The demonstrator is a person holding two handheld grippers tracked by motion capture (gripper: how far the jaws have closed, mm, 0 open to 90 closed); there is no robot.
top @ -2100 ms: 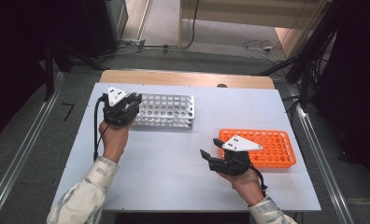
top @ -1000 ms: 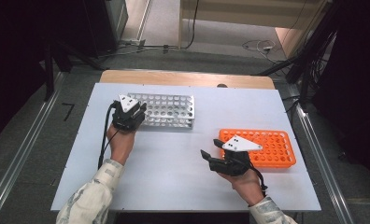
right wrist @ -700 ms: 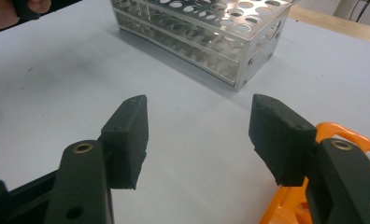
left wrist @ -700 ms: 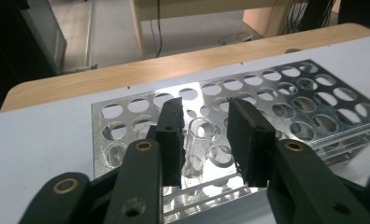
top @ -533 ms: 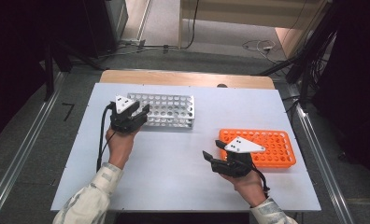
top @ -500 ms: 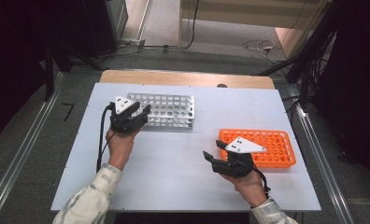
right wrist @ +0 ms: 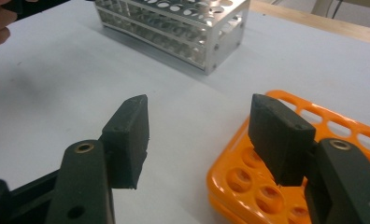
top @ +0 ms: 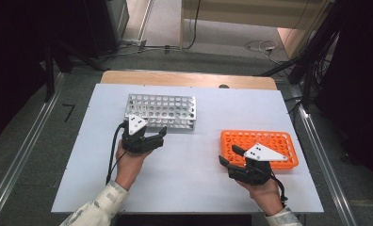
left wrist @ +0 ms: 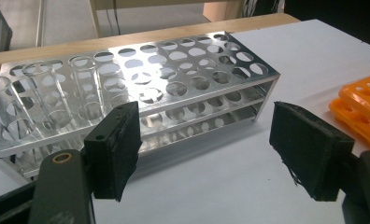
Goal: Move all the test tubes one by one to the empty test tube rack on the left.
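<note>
Two claws released, nothing between pads. Left gripper [top: 157, 137] jaws just opening, metal rack [left wrist: 141, 88] just ahead, glass tubes [left wrist: 47, 93] standing at its left end. Right gripper [top: 228, 160] at near-left corner of orange rack [top: 262, 146]. Risk: wide jaws clip rack, topple tubes.

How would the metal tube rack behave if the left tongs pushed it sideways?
The metal tube rack looks stiff: perforated sheet plates on corner posts, so it should slide as one piece. Probably light for its size, being mostly holes. It is low and wide, so tipping seems unlikely, though the clear tubes at one end could rattle.
</note>
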